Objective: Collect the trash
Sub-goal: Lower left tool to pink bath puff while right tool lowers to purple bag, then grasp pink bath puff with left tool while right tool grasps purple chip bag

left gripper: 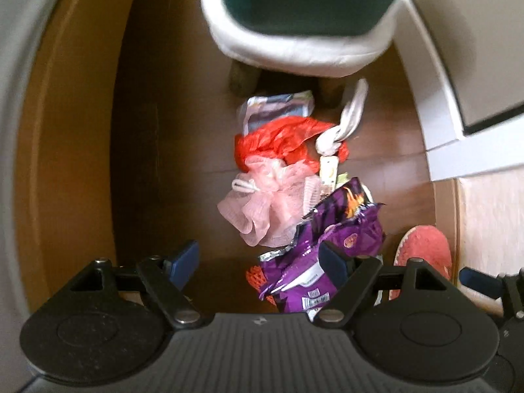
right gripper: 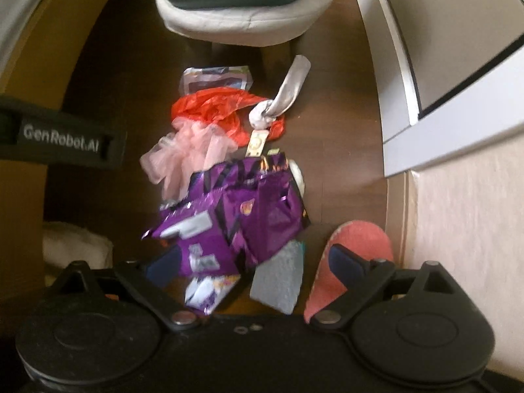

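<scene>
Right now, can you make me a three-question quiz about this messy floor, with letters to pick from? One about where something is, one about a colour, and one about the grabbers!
1. Where does the red plastic bag lie?
A. Between the silver wrapper and the pink mesh sponge
B. On top of the white stool
C. Inside the slipper

2. What colour is the big chip bag?
A. Green
B. Purple
C. Yellow

3. How do the left gripper and the right gripper stand?
A. Both shut on trash
B. One holds the sponge
C. Both open, holding nothing

Answers:
1 A: the red bag sits just below the silver wrapper and above the sponge.
2 B: its foil is shiny purple.
3 C: the blue fingers stand wide apart with nothing pinched.
</scene>
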{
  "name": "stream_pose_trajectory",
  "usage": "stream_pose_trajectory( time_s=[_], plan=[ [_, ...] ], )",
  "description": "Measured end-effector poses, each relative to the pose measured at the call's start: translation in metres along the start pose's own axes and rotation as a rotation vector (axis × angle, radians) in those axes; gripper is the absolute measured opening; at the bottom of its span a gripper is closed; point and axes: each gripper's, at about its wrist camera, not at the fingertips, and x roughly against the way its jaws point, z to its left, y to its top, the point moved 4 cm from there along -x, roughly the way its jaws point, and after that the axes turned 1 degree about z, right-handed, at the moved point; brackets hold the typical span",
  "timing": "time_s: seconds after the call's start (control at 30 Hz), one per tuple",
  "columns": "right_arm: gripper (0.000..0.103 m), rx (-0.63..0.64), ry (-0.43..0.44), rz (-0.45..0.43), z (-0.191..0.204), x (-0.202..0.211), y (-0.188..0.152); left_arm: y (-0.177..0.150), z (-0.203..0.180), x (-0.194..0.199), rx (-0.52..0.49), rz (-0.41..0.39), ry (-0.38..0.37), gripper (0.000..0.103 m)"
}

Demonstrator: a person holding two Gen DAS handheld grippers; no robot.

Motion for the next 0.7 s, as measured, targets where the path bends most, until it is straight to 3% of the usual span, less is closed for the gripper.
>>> stream_pose_trajectory(
  time_s=[0.3, 0.57, 0.7],
  plan=[
    [0.097, -0.095, 0.079, 0.060, 0.012, -0.060, 0.032, 0.036, 0.030, -0.073, 0.208, 0.116, -0.030, 0.080],
    [0.097, -0.127, 0.063, 0.152, 0.022, -0.121, 0.043, 0.049, 0.021, -0.136, 0.170, 0.199, -0.010, 0.080],
    [0.095, -0.126, 0.056, 0.193, 0.022, -0.145, 0.040, 0.050, 0.019, -0.158, 0.174, 0.247, -0.050, 0.080]
  ],
)
